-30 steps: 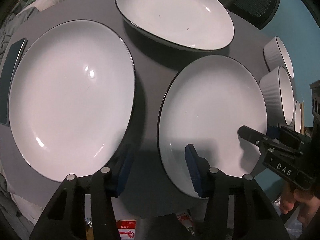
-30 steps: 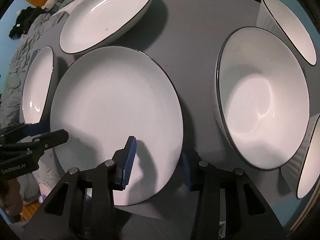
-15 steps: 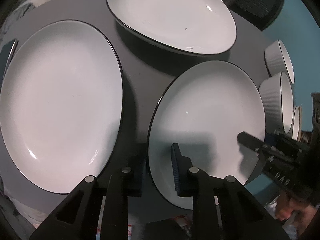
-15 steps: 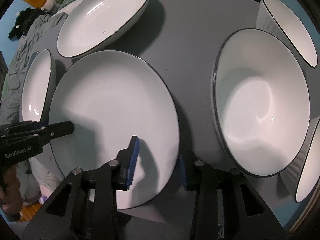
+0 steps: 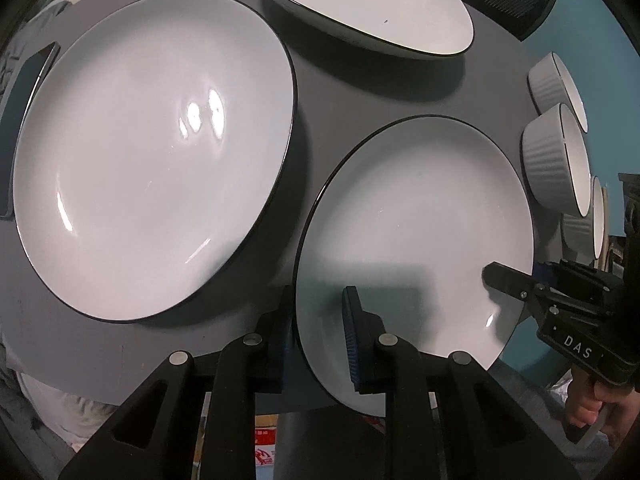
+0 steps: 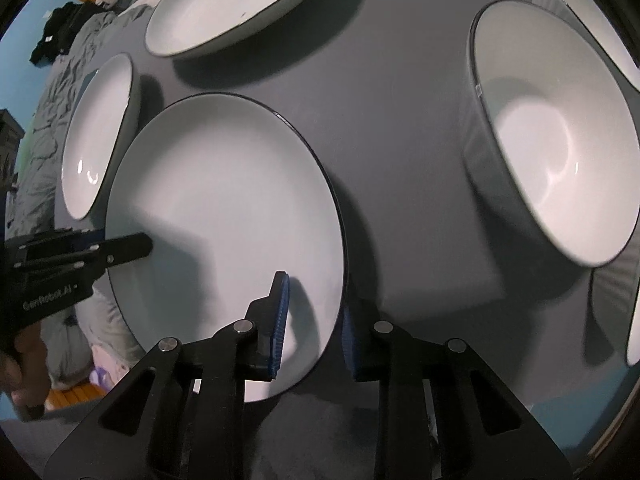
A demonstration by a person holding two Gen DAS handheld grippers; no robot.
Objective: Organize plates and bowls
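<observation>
Your grey table carries three white black-rimmed plates and, along its right edge, ribbed bowls; the large plate sits toward the left edge, the oval plate at the far edge. The near plate lies at the near edge, overhanging it. Your left gripper is clamped on that plate's left rim, while your right gripper straddles its right rim, jaws closing, pads not visibly pressing.

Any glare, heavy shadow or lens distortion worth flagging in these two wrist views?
Left wrist view: bright glare spots on the large plate; gripper shadow across the near plate. Right wrist view: fisheye stretches the bowl, dark vignette in the corners, sharp focus.
</observation>
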